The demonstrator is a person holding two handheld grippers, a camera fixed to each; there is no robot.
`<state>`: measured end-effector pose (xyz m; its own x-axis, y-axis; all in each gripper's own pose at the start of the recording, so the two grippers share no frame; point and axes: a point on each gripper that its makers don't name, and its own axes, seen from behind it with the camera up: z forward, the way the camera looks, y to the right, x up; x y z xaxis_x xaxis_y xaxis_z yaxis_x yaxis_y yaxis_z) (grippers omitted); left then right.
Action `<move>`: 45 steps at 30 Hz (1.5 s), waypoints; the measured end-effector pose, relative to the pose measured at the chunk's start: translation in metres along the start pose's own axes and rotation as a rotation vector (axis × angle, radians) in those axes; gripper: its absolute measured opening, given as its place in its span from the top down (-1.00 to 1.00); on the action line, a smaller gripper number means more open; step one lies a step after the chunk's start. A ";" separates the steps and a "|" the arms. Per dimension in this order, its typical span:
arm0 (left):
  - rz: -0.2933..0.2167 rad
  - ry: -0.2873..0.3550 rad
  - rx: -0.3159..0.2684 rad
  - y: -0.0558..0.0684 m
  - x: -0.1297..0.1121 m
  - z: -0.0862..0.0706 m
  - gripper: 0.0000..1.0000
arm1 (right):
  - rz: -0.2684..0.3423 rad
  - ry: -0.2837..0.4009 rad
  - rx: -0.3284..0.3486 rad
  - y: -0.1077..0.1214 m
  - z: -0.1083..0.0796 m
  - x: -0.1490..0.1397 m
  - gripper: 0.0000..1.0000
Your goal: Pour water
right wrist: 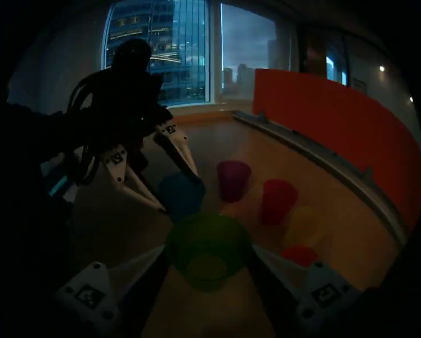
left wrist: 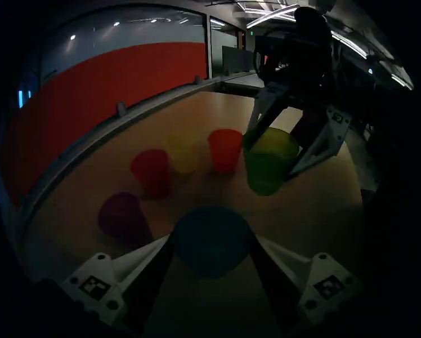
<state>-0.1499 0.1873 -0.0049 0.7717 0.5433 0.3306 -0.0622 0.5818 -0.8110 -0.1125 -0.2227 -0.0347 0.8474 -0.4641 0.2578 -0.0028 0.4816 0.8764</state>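
Blue cup [left wrist: 211, 241] clamped in left gripper [left wrist: 211, 250] fingers; green cup [right wrist: 206, 248] clamped in right gripper [right wrist: 207, 256]. Both held near each other over table [left wrist: 328, 197], roughly upright. Pour looks not started; too dark to see any water.

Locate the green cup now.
The green cup is held in the right gripper, just right of the orange-red cup in the left gripper view.
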 end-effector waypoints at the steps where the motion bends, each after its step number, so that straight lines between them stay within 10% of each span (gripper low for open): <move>1: 0.000 -0.002 -0.002 0.000 -0.001 0.001 -0.82 | 0.000 -0.005 0.001 0.000 0.001 -0.002 -0.87; 45: -0.027 -0.046 0.000 -0.005 -0.040 0.008 -0.93 | -0.017 -0.067 -0.024 0.007 0.038 -0.038 -0.92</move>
<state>-0.1853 0.1679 -0.0102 0.7430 0.5548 0.3744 -0.0415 0.5965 -0.8015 -0.1648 -0.2298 -0.0229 0.8098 -0.5207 0.2702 0.0246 0.4903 0.8712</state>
